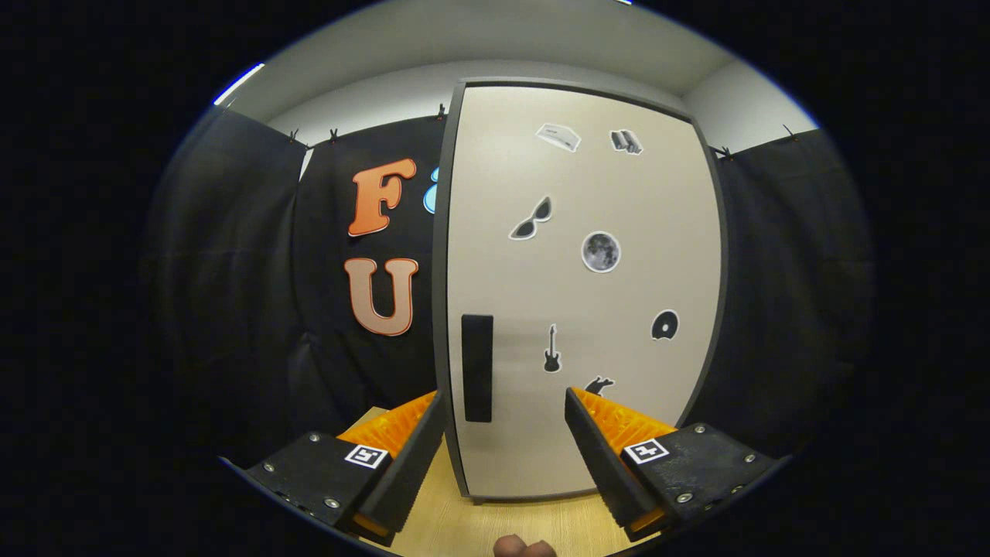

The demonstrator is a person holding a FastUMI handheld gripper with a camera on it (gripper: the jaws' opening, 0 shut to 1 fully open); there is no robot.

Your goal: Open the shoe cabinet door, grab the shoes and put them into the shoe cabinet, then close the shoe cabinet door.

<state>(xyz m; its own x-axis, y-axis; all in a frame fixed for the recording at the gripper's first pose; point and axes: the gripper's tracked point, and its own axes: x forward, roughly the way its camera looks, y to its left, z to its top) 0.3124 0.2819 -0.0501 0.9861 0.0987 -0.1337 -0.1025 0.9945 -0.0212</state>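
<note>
1. Your gripper [504, 398] faces the shoe cabinet [580, 294] head-on. Its two fingers stand wide apart and hold nothing; the gap between them frames the lower part of the door.
2. The cabinet door [619, 193] is closed, flush in its dark frame. It stands upright on the light wooden table [495, 526], just ahead of the fingers.
3. The black vertical handle [476, 367] sits on the door's lower part beside its edge nearest your left finger [402, 456]. That placement suggests the hinges run down the far edge, so the door should swing away from the handle side. This is a judgement; the hinges themselves are hidden.
4. The handle lies nearer the left finger than the right finger [603, 456], so your approach is off-centre. The fingers are spread, I judge, to straddle or hook the handle once aligned.
5. The door carries several small stickers, among them a guitar [551, 350], a moon disc [601, 251] and sunglasses [531, 220]. They are no part of the task.
6. Pose: you hold the tool roughly level, pointed straight at the door, fingers side by side at equal height with no evident roll. Two fingertips of your hand [524, 548] show at the table's near edge beneath the tool.
7. Task standing: the first step, opening the door, is not yet done. The shoes are not located from this viewpoint, so their position cannot be reported.
8. Recommendation: shift towards the handle before you close in.
</note>
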